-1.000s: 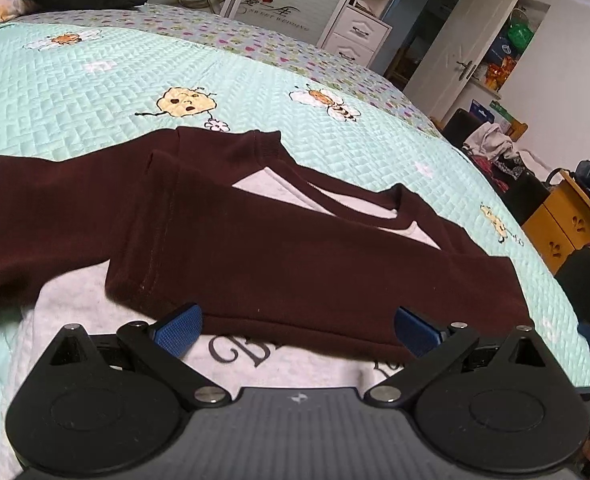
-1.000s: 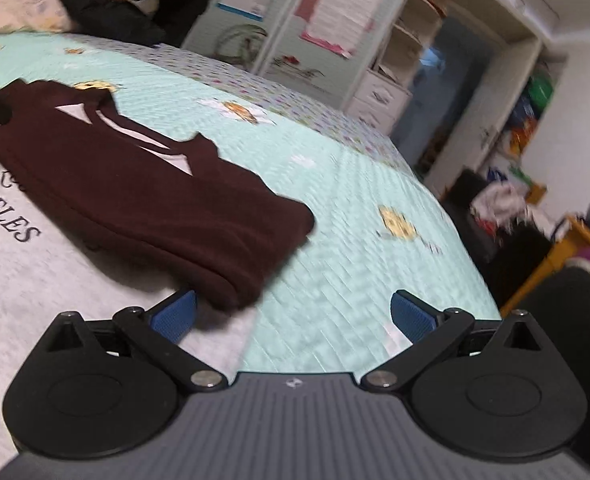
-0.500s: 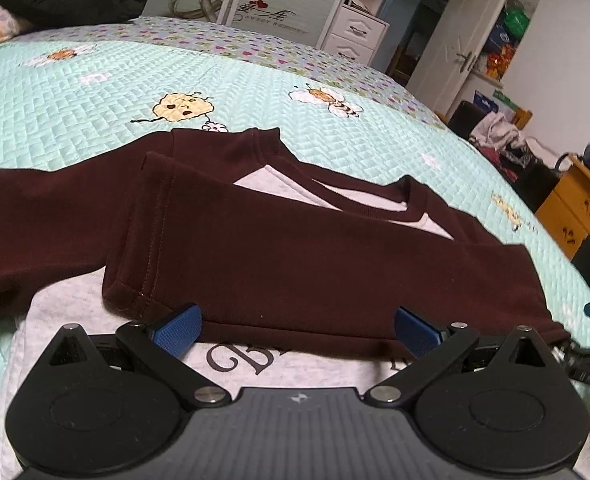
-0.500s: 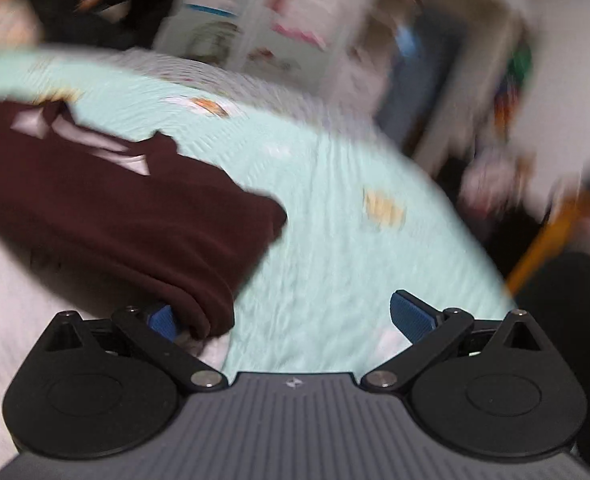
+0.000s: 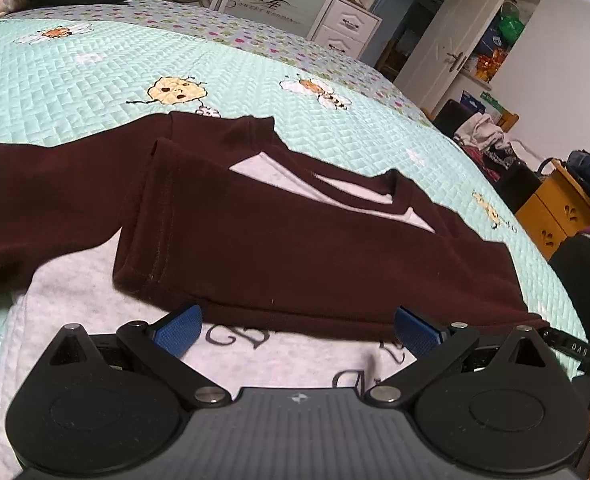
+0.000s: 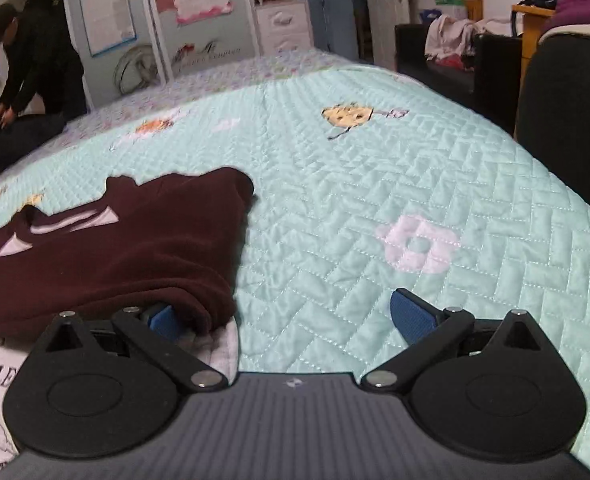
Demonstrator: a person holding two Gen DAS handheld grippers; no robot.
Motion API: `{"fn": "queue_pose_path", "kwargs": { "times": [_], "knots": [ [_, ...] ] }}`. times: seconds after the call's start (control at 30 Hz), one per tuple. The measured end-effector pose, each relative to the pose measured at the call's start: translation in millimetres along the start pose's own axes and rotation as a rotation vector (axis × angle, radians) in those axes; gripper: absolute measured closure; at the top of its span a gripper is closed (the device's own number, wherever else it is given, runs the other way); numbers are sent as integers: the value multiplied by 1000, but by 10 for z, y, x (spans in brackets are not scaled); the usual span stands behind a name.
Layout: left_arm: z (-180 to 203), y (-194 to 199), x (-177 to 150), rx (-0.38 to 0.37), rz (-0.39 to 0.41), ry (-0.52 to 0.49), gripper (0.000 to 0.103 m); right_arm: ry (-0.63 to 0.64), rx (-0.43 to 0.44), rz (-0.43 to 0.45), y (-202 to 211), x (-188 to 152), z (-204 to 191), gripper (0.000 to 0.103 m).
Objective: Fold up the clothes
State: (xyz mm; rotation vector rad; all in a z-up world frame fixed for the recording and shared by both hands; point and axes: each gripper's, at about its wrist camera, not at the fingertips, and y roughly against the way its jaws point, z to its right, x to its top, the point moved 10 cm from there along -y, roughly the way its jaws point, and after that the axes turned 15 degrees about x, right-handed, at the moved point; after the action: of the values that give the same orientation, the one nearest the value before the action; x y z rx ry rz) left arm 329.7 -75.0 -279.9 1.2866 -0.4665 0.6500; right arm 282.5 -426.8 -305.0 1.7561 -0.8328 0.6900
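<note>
Both sets of jaws are spread wide and neither is pinching anything. The left gripper (image 5: 297, 326) sits low over the grey body of the sweatshirt (image 5: 95, 280), blue pads either side of the printed lettering, and the folded maroon sleeve (image 5: 295, 248) starts right in front of the fingertips. That sleeve runs crosswise to the gripper, its long axis going left to right across the chest, with the stitched cuff end at the left and the fold at the right.

The right gripper (image 6: 283, 318) is at the garment's right edge. Its left pad (image 6: 162, 320) is tucked against or just under the maroon roll there, I can't tell which, while the other pad hangs over bare quilt (image 6: 375, 184). So the fabric lies to the left of the right gripper's gap, not centred in it. My guess is the right hand is nearer that folded edge, and the left hand is nearer the cuff end and the other sleeve (image 5: 35, 208), which lies spread out to the left side.

Count: one sweatshirt, grey body with maroon sleeves and neckband, two sleeves visible, one laid over the chest and one out flat. One bed. There's also a person (image 6: 35, 56) bending over something dark at the far end of the room.
</note>
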Motion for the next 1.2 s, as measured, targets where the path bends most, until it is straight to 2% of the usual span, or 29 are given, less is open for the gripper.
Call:
{"fn": "queue_pose_path", "kwargs": {
  "times": [0.17,0.23,0.3,0.37,0.4,0.5,0.57,0.63,0.67,0.7,0.73,0.77,0.83,0.9,0.93,0.97,1.07,1.2],
  "knots": [
    [-85,6,1,-23,-14,30,1,17,83,-17,154,14,-69,1],
    [-140,73,13,-25,-16,55,1,31,90,-15,306,28,-86,1],
    [-177,134,47,-31,-8,74,1,41,97,36,508,88,-156,1],
    [-199,182,91,-42,6,92,1,56,151,102,658,201,-284,0],
    [-207,202,113,-46,13,100,1,55,206,123,673,253,-394,0],
    [-169,77,130,-36,5,84,1,-23,457,139,508,387,-768,0],
    [-150,-22,129,-25,-3,73,1,-169,648,97,252,398,-933,1],
    [-131,-120,127,-14,-11,62,1,-296,710,29,-62,312,-902,1],
    [-126,-160,127,-10,-14,58,1,-338,623,-22,-246,206,-738,10],
    [-157,-107,132,-17,-8,72,1,-380,536,-71,-419,98,-573,53],
    [-189,-54,137,-24,-1,87,1,-415,483,-55,-439,67,-428,69],
    [-221,-1,143,-31,6,101,1,-463,495,-36,-388,71,-383,76],
    [-285,105,154,-45,19,130,1,-560,518,1,-284,80,-291,67],
    [-350,211,165,-59,32,158,1,-504,551,30,-63,103,-487,35],
    [-395,271,168,-64,39,175,1,-475,572,47,58,108,-610,29],
    [-560,391,138,-49,56,220,1,-488,622,60,169,51,-766,26],
    [-1142,749,20,17,103,379,1,-539,748,26,328,-254,-1254,26],
    [-2172,1250,-204,161,155,626,1,-568,845,-33,410,-647,-1900,25]
  ]
}}
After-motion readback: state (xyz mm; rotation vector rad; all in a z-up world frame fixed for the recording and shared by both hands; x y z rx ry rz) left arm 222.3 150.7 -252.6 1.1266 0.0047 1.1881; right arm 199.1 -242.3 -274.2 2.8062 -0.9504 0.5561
